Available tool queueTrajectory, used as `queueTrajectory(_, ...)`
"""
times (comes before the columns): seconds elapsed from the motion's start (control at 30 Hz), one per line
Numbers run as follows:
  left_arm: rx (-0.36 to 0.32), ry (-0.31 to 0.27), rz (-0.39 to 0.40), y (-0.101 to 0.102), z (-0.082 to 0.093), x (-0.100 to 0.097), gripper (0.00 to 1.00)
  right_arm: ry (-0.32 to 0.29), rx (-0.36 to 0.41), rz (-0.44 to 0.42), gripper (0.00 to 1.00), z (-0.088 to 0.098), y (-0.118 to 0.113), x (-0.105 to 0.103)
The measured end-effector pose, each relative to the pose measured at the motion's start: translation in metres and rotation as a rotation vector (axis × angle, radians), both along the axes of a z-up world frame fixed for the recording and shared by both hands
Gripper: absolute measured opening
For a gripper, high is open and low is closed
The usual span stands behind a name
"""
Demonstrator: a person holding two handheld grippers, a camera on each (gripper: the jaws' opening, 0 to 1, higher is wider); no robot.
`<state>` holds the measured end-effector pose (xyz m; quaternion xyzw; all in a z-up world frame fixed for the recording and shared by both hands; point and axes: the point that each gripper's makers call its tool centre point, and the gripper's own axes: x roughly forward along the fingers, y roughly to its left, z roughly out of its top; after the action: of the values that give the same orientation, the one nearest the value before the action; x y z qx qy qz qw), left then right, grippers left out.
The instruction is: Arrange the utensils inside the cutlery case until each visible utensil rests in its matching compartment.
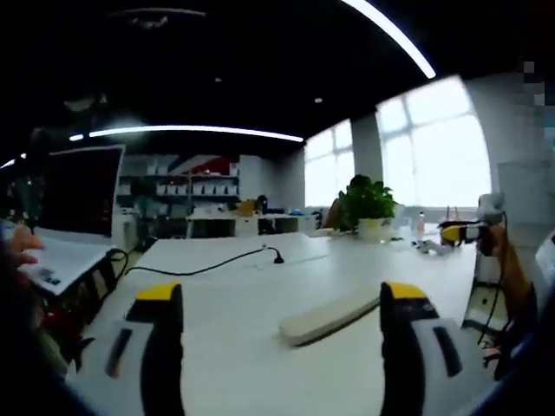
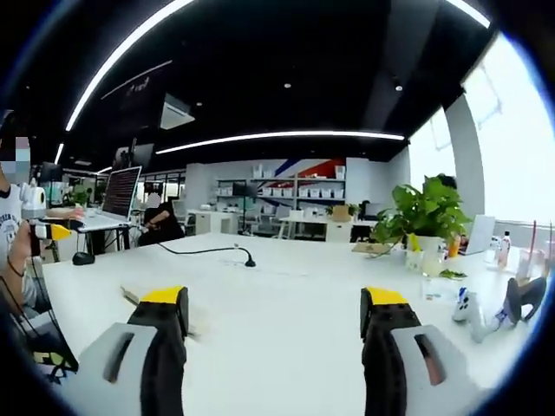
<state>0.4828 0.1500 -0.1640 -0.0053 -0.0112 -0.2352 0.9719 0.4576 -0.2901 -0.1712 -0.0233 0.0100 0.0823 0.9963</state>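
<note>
On the white table [image 1: 225, 347] lies a long, flat, pale case [image 1: 329, 316], slanted, a little ahead of my left gripper [image 1: 282, 299]. The left gripper's yellow-tipped jaws stand wide apart with nothing between them. My right gripper [image 2: 273, 299] is open too, over the bare table [image 2: 286, 286]. One end of the pale case [image 2: 132, 295] pokes out behind its left jaw. Each gripper appears small in the other's view: the right gripper [image 1: 461, 232] at the far right, held by a hand, and the left gripper [image 2: 48, 232] at the far left. I see no loose utensils.
A black cable [image 1: 208, 267] runs across the table's far half. An open laptop [image 1: 82, 186] stands at the left, a potted plant [image 2: 425, 212] at the right with bottles and small items [image 2: 468, 308] near it. A mouse [image 2: 82, 257] lies by the laptop.
</note>
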Motion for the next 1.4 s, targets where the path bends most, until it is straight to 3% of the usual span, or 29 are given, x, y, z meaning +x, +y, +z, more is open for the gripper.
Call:
queueTrajectory(0.07, -0.002, 0.001, 0.007, 0.002, 0.0, -0.001, 1.0, 0.025, -0.028, -0.02, 0.98, -0.005, -0.003, 0.0)
queueTrajectory(0.23, -0.023, 0.002, 0.013, 0.004, 0.002, 0.0, 1.0, 0.012, -0.016, -0.046, 0.99, -0.002, -0.01, 0.001)
queueTrajectory(0.43, -0.036, -0.005, 0.019, 0.004, 0.004, 0.002, 1.0, -0.039, 0.013, -0.106, 0.99, 0.007, -0.021, 0.0)
queueTrajectory(0.67, -0.035, -0.015, 0.031, 0.004, 0.005, 0.004, 1.0, -0.043, 0.014, -0.103, 0.99, 0.009, -0.019, 0.0)
queueTrajectory(0.87, -0.034, -0.011, 0.047, 0.01, 0.003, 0.007, 1.0, -0.085, 0.006, -0.12, 0.99, 0.018, -0.018, -0.003)
queueTrajectory(1.4, -0.03, -0.023, 0.037, 0.008, 0.005, 0.008, 1.0, -0.063, -0.009, -0.152, 0.99, 0.014, -0.024, -0.004)
